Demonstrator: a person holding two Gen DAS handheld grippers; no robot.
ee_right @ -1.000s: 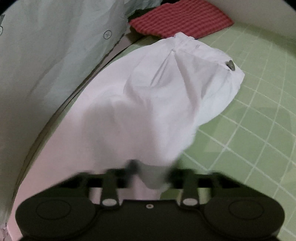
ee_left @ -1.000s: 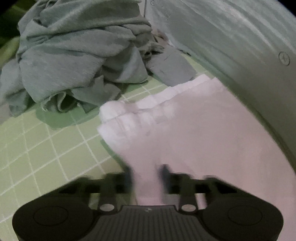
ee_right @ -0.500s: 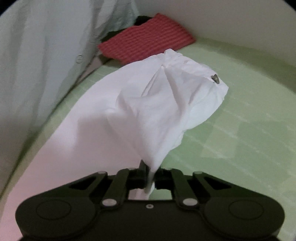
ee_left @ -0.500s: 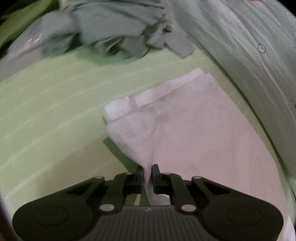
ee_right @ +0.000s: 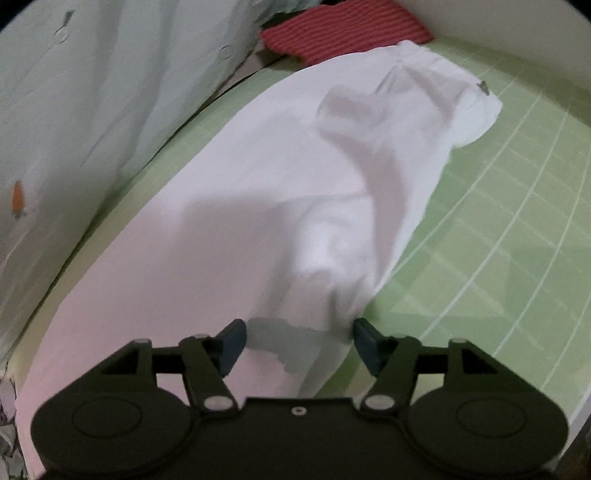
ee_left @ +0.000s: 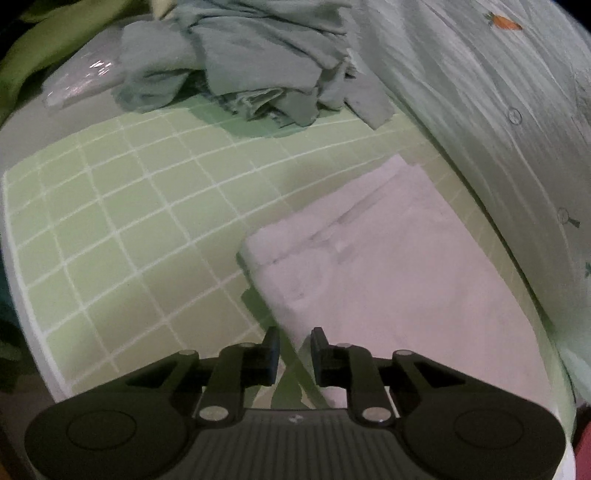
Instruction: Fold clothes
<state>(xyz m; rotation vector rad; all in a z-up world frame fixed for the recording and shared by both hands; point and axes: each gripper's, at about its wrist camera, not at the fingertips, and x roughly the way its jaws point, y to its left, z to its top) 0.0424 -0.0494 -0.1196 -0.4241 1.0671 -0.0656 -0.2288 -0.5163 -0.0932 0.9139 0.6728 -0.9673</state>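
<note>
A white garment [ee_left: 388, 277] lies folded on the green grid mat [ee_left: 129, 221], its near corner just in front of my left gripper [ee_left: 295, 345]. The left jaws are opening with a narrow gap; the cloth edge shows in that gap, but the pads do not press on it. In the right wrist view the same white garment [ee_right: 295, 177] stretches away, rumpled, with a small dark tag at its far end. My right gripper [ee_right: 299, 339] hovers over its near edge, jaws opening wide; cloth lies under them, not pinched.
A heap of grey-green clothes [ee_left: 251, 62] sits at the far end of the mat, next to a clear plastic bag [ee_left: 81, 81]. A red striped cloth [ee_right: 343, 33] lies beyond the garment. Pale carrot-print fabric [ee_left: 498, 110] rises along one side. The mat's white edge [ee_left: 22, 295] is at left.
Both grippers have let go of the pinched white cloth, which has dropped onto the mat. The right jaws have spread wide, the left ones slightly. Both hands have drawn back.
</note>
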